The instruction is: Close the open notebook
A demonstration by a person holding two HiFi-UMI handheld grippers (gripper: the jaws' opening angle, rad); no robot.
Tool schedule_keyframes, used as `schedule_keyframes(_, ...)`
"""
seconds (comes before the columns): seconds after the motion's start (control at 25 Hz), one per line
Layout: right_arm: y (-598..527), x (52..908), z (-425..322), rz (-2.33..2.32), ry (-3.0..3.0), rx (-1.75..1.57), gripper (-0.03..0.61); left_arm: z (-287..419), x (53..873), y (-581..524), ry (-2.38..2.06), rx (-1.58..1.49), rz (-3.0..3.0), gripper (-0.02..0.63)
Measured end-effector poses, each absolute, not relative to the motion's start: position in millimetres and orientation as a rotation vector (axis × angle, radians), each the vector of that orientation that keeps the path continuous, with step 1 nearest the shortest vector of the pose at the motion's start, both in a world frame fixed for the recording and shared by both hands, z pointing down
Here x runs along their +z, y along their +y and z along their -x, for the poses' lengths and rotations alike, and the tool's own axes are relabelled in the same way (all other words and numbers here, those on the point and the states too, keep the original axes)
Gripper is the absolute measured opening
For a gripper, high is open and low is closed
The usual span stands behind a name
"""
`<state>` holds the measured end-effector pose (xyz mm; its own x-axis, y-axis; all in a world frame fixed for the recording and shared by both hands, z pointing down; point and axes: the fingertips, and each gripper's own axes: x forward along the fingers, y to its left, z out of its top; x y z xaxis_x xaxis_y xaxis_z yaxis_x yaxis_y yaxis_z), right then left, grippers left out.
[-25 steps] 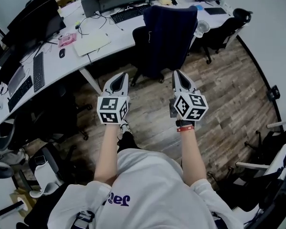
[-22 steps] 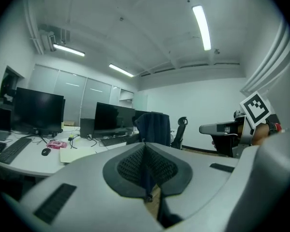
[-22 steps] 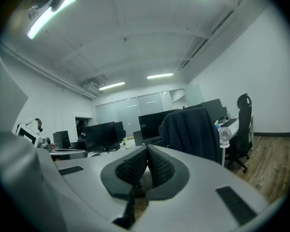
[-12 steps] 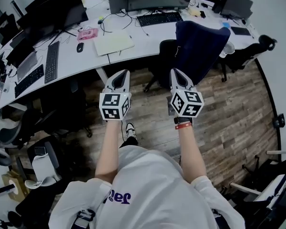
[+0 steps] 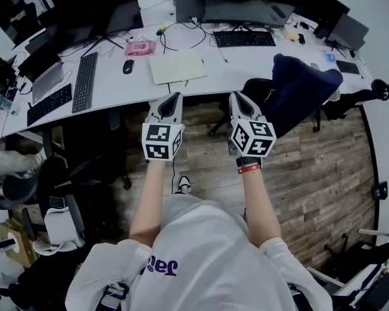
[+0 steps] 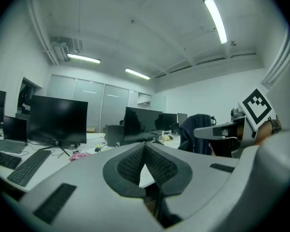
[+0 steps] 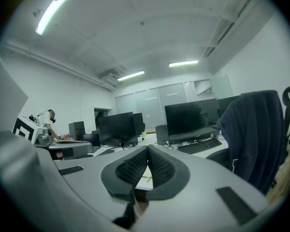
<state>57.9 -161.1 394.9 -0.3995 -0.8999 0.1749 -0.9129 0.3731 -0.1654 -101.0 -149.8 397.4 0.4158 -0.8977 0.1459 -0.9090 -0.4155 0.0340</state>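
Observation:
The open notebook (image 5: 177, 67) lies flat on the white desk (image 5: 117, 86), its pale pages up, straight ahead of both grippers. My left gripper (image 5: 174, 97) is held out level over the floor just short of the desk's front edge, jaws shut and empty. My right gripper (image 5: 236, 96) is beside it at the same height, also shut on nothing. In the left gripper view the closed pads (image 6: 145, 146) meet in a point; the right gripper view shows the same (image 7: 148, 149). Neither gripper touches the notebook.
Behind the notebook stand dark monitors (image 5: 243, 5) and a keyboard (image 5: 244, 39). Another keyboard (image 5: 85, 81), a mouse (image 5: 128, 66) and a pink item (image 5: 141, 48) lie left. A chair draped with a dark jacket (image 5: 298, 92) stands right. Black chairs (image 5: 84, 148) crowd the left.
The desk and notebook have swung from the upper left to straight ahead and come nearer. The jacket chair has slid off to the right. Both grippers stay shut.

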Motion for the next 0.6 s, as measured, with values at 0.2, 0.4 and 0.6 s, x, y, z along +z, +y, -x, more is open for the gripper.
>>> schedule_keyframes(0.2,-207.6,401.3,-17.0,-1.651,-2.56,0.373,0.0,144.5,408.5,-193.1,-1.667,0.141,-2.497,0.018)
schedule_keyframes(0.4,-235.9,419.1,17.9,-1.589,-2.548,0.391,0.0,176.6,431.2,-222.4,-1.665,0.136,-2.431,0.018)
schedule_keyframes(0.6,-267.3,436.7,40.1,-1.52,-2.546,0.417,0.0,195.5,456.5,-246.8,-1.677,0.149,-2.351,0.018)
